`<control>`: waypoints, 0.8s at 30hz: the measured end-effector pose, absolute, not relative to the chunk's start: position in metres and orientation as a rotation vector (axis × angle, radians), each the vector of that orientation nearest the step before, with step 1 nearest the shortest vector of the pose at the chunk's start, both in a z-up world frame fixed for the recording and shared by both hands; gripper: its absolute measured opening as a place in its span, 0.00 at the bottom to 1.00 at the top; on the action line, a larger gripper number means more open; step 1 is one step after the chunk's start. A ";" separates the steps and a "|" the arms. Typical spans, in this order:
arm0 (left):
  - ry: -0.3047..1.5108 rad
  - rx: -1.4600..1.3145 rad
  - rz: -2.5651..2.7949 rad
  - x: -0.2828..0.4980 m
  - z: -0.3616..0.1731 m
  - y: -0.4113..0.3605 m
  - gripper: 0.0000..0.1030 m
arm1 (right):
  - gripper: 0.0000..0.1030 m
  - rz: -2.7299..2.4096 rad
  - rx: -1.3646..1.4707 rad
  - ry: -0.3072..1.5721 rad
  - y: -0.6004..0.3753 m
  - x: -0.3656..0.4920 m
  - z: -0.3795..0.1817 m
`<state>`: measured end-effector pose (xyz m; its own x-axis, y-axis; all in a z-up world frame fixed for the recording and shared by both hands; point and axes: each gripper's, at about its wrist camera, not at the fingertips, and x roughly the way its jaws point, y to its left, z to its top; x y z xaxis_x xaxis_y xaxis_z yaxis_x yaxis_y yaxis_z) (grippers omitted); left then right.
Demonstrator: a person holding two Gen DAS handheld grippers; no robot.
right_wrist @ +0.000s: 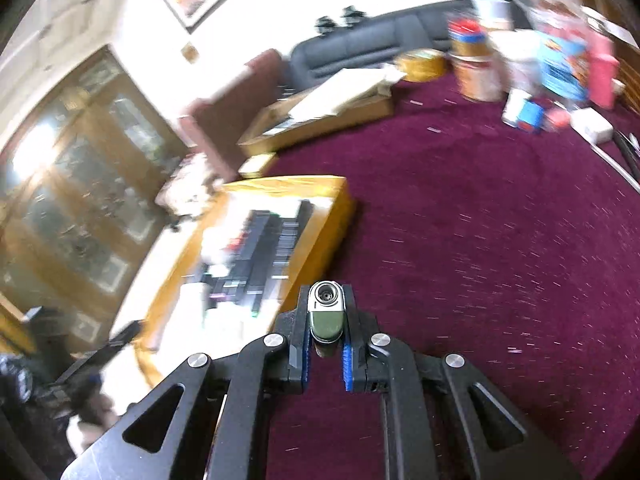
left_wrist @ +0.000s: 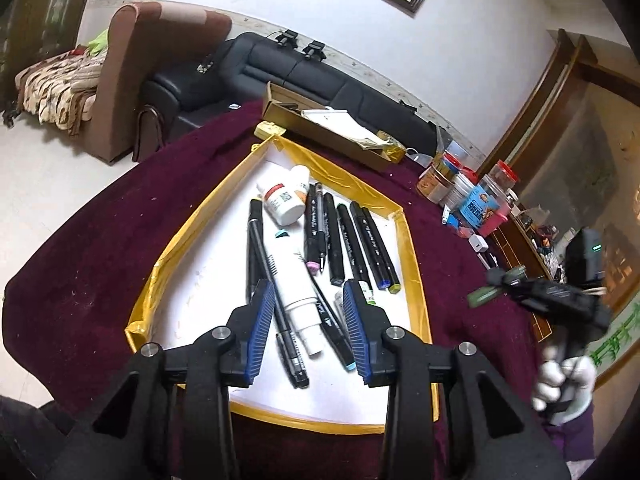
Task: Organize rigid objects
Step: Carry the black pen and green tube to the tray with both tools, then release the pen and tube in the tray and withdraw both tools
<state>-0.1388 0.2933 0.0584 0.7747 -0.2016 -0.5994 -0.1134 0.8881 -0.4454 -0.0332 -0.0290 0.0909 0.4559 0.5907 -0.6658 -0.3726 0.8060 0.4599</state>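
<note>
Right hand-held gripper (right_wrist: 326, 320) clamping lighter (right_wrist: 326, 312) beside tray's (right_wrist: 320, 236) edge, over bare cloth (right_wrist: 480, 240)

Left gripper (left_wrist: 309, 312) jaws apart above pens (left_wrist: 352, 236) in yellow-rimmed tray (left_wrist: 412, 248).

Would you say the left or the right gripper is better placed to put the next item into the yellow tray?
Right. The right gripper is already shut on a green lighter beside the yellow tray, whereas the left gripper hangs open and empty above the pens.

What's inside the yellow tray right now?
The yellow tray holds black markers, a white bottle, a white tube and pens. Overlapping pens cover some of what lies beneath.
</note>
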 end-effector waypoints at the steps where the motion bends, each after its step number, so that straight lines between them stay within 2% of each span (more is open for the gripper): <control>1: 0.691 -0.486 -0.050 -0.139 0.058 0.293 0.32 | 0.11 0.645 0.252 0.927 -0.021 -0.037 0.098; 4: 0.690 -0.491 -0.051 -0.140 0.057 0.295 0.33 | 0.11 0.774 0.196 0.998 0.014 -0.047 0.106; 6: 0.685 -0.495 -0.051 -0.141 0.058 0.296 0.43 | 0.11 0.826 0.168 1.070 0.038 -0.050 0.099; 7: 0.684 -0.496 -0.049 -0.141 0.058 0.296 0.44 | 0.11 0.853 0.149 1.122 0.052 -0.049 0.093; 11: 0.676 -0.482 -0.050 -0.146 0.061 0.296 0.45 | 0.11 0.829 0.015 1.293 0.100 -0.041 0.060; 14: 0.676 -0.454 -0.033 -0.150 0.064 0.295 0.55 | 0.11 0.758 -0.054 1.374 0.121 -0.026 0.036; 18: 0.670 -0.408 -0.005 -0.153 0.067 0.292 0.64 | 0.19 0.592 -0.101 1.251 0.122 -0.010 0.038; 20: 0.670 -0.383 0.016 -0.153 0.068 0.291 0.68 | 0.29 0.578 -0.084 1.151 0.116 -0.013 0.050; 23: 0.670 -0.338 0.041 -0.151 0.068 0.287 0.68 | 0.45 0.566 -0.035 0.989 0.101 -0.027 0.070; 24: 0.672 -0.320 0.054 -0.150 0.067 0.285 0.68 | 0.47 0.555 -0.025 0.935 0.094 -0.035 0.075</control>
